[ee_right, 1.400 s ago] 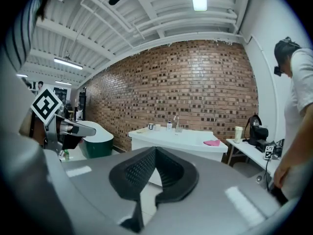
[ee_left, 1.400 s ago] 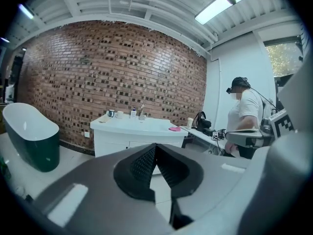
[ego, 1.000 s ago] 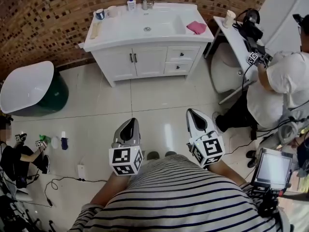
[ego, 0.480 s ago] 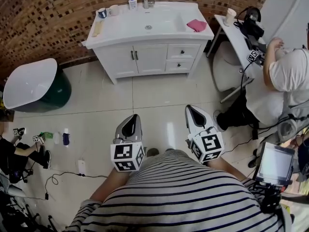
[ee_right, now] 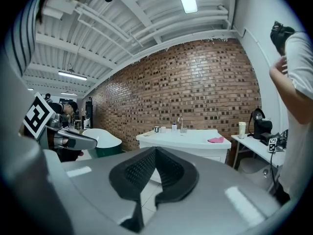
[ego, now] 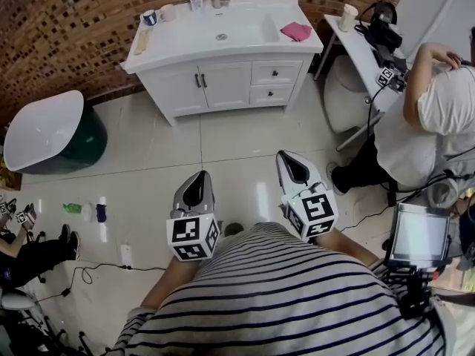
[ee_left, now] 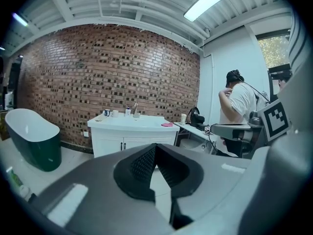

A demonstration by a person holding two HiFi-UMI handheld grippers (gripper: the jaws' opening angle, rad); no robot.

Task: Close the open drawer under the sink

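Head view: left gripper (ego: pixel 197 184) and right gripper (ego: pixel 291 166) are held side by side above the tiled floor (ego: pixel 237 143), just ahead of a striped shirt (ego: pixel 282 295) and well apart from the white vanity (ego: pixel 223 87) at the brick wall. The upper drawer (ego: pixel 276 72) and lower drawer (ego: pixel 269 93), right of the doors under the sink (ego: pixel 245 28), appear flush with the cabinet front.

Left gripper view: jaw tips meet, nothing between them; vanity far ahead.

Right gripper view: jaws likewise closed and empty; a pink cloth (ee_right: pixel 215 140) lies on the vanity top.
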